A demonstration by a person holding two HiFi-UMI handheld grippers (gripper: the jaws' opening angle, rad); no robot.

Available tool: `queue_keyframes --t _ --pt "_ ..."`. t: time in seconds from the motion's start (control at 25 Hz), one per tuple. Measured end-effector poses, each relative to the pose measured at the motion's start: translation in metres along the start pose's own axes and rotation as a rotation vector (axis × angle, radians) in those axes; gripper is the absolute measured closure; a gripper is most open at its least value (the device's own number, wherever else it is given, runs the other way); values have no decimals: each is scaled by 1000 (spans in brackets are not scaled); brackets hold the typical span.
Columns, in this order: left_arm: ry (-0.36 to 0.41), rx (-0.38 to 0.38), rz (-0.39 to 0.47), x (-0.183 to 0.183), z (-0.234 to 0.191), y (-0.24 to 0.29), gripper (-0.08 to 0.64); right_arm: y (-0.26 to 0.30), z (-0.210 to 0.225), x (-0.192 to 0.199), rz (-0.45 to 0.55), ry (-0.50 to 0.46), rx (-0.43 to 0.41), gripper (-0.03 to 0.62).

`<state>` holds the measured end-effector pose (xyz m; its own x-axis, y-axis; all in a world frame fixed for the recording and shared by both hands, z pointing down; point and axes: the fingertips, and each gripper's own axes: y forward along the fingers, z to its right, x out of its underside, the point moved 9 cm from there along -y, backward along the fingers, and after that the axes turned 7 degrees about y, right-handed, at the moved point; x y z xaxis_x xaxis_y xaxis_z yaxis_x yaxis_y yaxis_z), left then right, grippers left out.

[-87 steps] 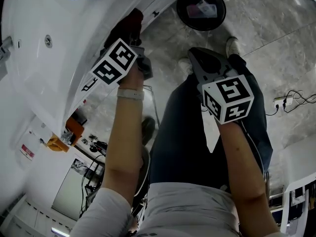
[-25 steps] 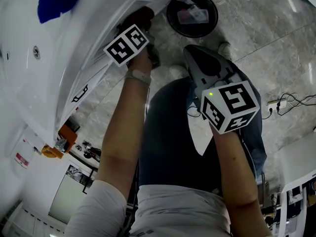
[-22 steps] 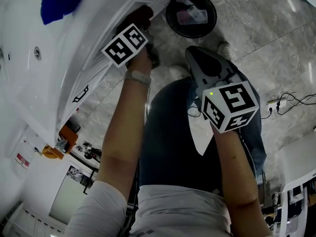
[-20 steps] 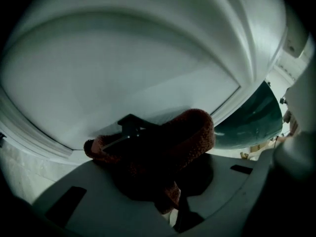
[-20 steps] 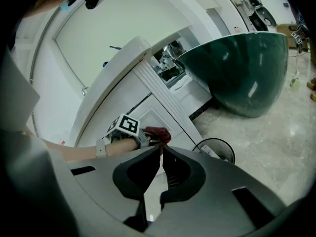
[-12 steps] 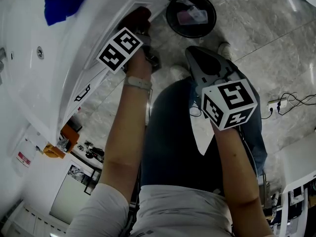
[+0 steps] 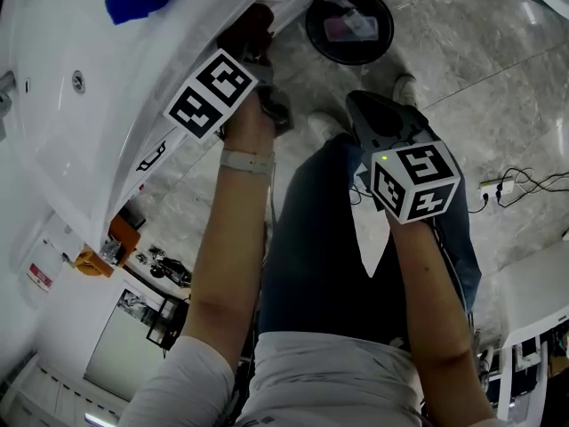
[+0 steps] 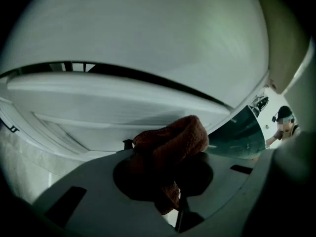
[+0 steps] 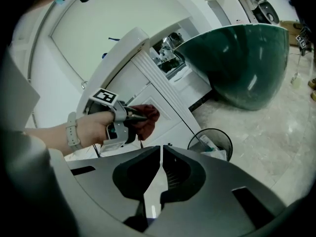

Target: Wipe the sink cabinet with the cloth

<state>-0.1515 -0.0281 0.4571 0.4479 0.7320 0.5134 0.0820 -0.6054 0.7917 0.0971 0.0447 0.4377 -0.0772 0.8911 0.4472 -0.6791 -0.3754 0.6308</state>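
The left claw (image 7: 256,50) is clenched on the dark red cloth (image 8: 170,142), which is bunched between its jaws and sticks out in front of them. The cloth is at the white front of the cabinet (image 9: 165,113), on the framed door panel near its upper edge, below the green basin (image 9: 237,58). I judge that the wiping step is in hand, with the cloth working on this door.

The right claw (image 9: 161,154) grasps nothing. Its jaws are closed together with only a thin slit between them, and it hangs away from the cabinet, above the person's legs.

For the next move, the cloth needs to be kept flat against the panel and drawn along it, probably toward the lower edge and the grooves of the frame, where dirt can sit. The bin (image 7: 348,23) stands on the floor just beside the cabinet corner, so the stroke should not knock it.

I cannot tell for sure whether the cloth really touches the door, because the fold hides the contact. How much of the cabinet is already wiped is not visible, and its lower part is cut off.
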Motion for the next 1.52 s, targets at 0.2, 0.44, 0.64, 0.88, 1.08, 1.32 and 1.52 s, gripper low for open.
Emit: queue_keyframes --t 0.2,0.44,0.64,0.88,1.08,1.32,1.52 --pt "6 7 -16 -5 3 -22 494 5 -6 4 -17 1 -20 561" --pt "76 -5 38 -12 10 -51 494 8 -9 1 -27 -1 -23 561" --pt "115 10 75 -17 22 -60 494 10 -13 -5 -26 -16 -42 560" --pt "137 22 69 -19 25 -47 494 15 -16 -18 7 -21 -65 561" --pt "184 35 55 -17 32 -28 494 14 -10 -28 39 -12 -59 560" --pt "219 26 27 -15 34 1 494 13 0 -34 71 15 -39 561" --pt "250 4 -7 -5 27 26 494 12 6 -39 108 36 -33 561"
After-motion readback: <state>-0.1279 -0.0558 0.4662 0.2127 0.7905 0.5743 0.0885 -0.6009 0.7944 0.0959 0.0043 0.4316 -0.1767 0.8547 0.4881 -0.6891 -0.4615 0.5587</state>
